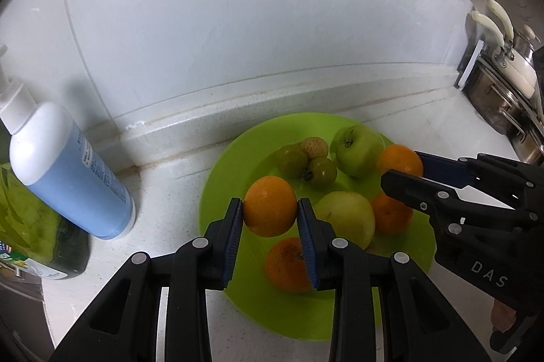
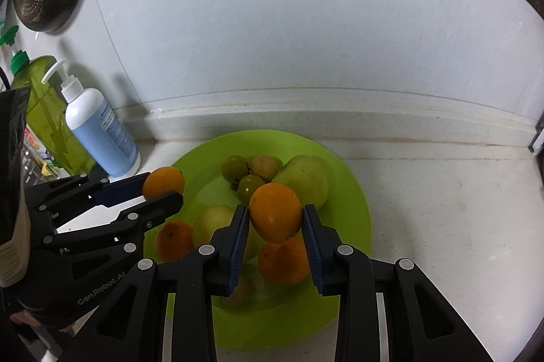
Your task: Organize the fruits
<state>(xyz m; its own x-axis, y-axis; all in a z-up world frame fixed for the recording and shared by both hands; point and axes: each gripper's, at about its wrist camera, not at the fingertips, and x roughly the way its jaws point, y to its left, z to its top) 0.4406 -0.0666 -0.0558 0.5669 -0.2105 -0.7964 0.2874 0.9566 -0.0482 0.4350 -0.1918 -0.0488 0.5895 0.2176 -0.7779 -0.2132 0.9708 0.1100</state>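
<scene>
Two oranges are in my grip at once, one per claw, both held above the plate (image 1: pixel 217 192). My left claw (image 1: pixel 270 212) is clenched on the left orange (image 1: pixel 269 206), its blue pads pressing either side, over the plate's near left part. My right claw (image 2: pixel 275 219) is clenched on the right orange (image 2: pixel 275 212) the same way, over the plate's middle as its own camera sees it.

On the plate lie two more oranges, one near its front edge (image 1: pixel 287 263) and one toward its right (image 1: pixel 391 214). With them sit a yellow-green apple (image 1: pixel 346 219), a green apple (image 1: pixel 358 151) nearer the wall, two small green tomatoes (image 1: pixel 307 166) and a pale strawberry (image 1: pixel 314 147) at the back.

I judge the step to be carrying citrus, either bringing this pair down to join the rest or lifting it away; I cannot tell which from here. Setting them down calls for a free patch of plate, and the left front looks barest. Round fruit may roll once released, so I would ease the pads apart low and slowly.

Both claws point steeply down and forward, side by side, fingers level.

Left of the plate stands a blue pump bottle (image 1: pixel 71 171), with a green bottle (image 2: pixel 51 110) beyond it. Pots (image 1: pixel 510 76) sit well to the plate's right.
</scene>
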